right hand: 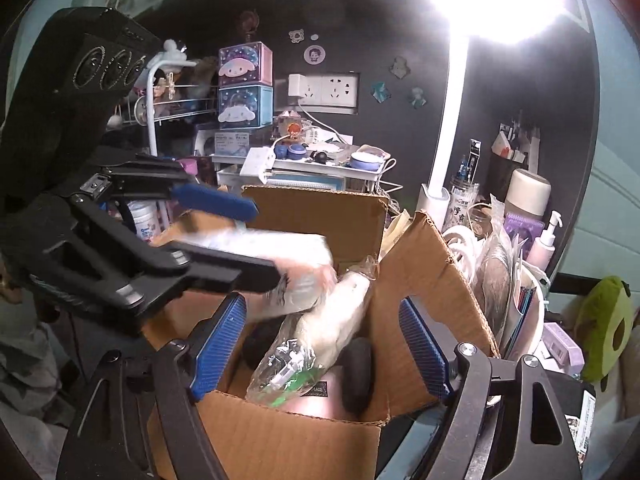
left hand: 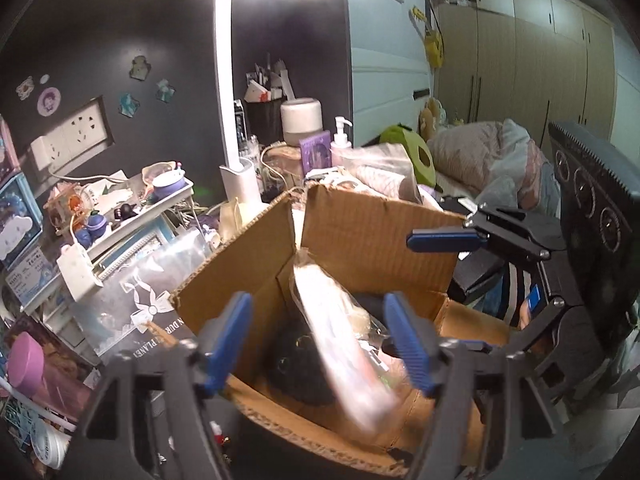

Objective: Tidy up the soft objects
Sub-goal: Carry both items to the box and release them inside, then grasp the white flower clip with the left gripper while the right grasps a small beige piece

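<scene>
Left gripper [left hand: 318,344] is spread wide over the open cardboard box [left hand: 360,236]; my left wrist view shows a pale plastic-wrapped soft pack [left hand: 344,344], motion-blurred, running diagonally between the blue pads [left hand: 228,340] with a visible gap on both sides, so it looks let go, not pinched. In the right wrist view the same pack [right hand: 288,264] sits centre frame, blurred, just past the left gripper's [right hand: 256,240] tips and above the box interior. Right gripper [right hand: 320,344] also stands wide apart, nothing between its pads, hovering over the box's [right hand: 280,432] near edge at bottom centre. Inside the box: a white soft item in clear wrap [right hand: 344,312] leaning toward the back wall, a clear bag with green and white bits [right hand: 288,368], a dark rounded object [right hand: 358,372], and a black fuzzy lump [left hand: 300,368] lower centre in the left view. Box flaps stand up. Behind it, a white desk lamp [right hand: 452,120] glares at upper right, a wall socket [right hand: 324,88] sits centre top, and a cluttered white shelf [right hand: 312,168] lies behind the box. Bed with pink bedding [left hand: 480,156] is at right in the left view.
</scene>
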### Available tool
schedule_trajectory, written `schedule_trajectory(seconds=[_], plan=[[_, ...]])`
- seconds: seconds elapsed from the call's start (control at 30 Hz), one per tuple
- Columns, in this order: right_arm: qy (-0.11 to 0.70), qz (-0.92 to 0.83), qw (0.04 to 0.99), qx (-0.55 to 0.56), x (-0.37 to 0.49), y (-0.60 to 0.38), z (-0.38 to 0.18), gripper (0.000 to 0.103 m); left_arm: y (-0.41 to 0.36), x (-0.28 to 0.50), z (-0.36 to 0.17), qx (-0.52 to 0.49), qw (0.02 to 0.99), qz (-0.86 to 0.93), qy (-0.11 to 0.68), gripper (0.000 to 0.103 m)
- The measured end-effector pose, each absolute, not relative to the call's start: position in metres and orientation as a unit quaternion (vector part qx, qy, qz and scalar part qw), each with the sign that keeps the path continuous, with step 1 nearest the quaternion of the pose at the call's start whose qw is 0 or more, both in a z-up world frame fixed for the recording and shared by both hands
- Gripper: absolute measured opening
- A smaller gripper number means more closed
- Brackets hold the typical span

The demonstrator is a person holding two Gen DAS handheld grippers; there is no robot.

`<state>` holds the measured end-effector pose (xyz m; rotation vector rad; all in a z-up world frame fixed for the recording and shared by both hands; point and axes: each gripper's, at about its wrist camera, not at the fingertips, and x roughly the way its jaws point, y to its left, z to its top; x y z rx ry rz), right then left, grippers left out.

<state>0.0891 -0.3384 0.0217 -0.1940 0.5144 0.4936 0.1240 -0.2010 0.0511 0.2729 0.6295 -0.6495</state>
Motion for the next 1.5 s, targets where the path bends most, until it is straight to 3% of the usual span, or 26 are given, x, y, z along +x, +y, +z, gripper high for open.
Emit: schedule_trajectory(seconds=[0.13, 0.3, 0.6, 0.87, 1.13, 1.3, 1.5], plan=[[0.253, 0.240, 0.933, -0.093, 0.088, -0.337, 0.024, 0.076, -0.185, 0.120, 0.059, 0.109, 0.897, -0.313, 0.294, 0.084], [0.250, 0.240, 0.933, -0.098, 0.083, -0.331, 0.029, 0.076, -0.144, 0.109, 0.071, 0.075, 0.913, -0.293, 0.273, 0.088], [0.204, 0.270, 0.937, -0.092, 0.064, -0.292, 0.053, 0.076, -0.057, 0.087, 0.067, 0.054, 0.940, -0.211, 0.264, 0.088], [0.188, 0.331, 0.918, -0.109, 0.047, -0.220, 0.061, 0.076, 0.010, 0.082, 0.032, 0.039, 0.948, -0.134, 0.286, 0.088], [0.245, 0.358, 0.887, -0.159, 0.060, -0.137, 0.012, 0.076, 0.050, 0.097, -0.025, 0.015, 0.934, -0.110, 0.339, 0.088], [0.301, 0.352, 0.873, -0.153, 0.088, -0.118, -0.035, 0.070, 0.059, 0.113, -0.056, -0.011, 0.921, -0.122, 0.370, 0.087], [0.344, 0.287, 0.883, -0.143, 0.131, -0.119, -0.083, 0.063, 0.049, 0.140, -0.085, -0.012, 0.905, -0.145, 0.400, 0.073]])
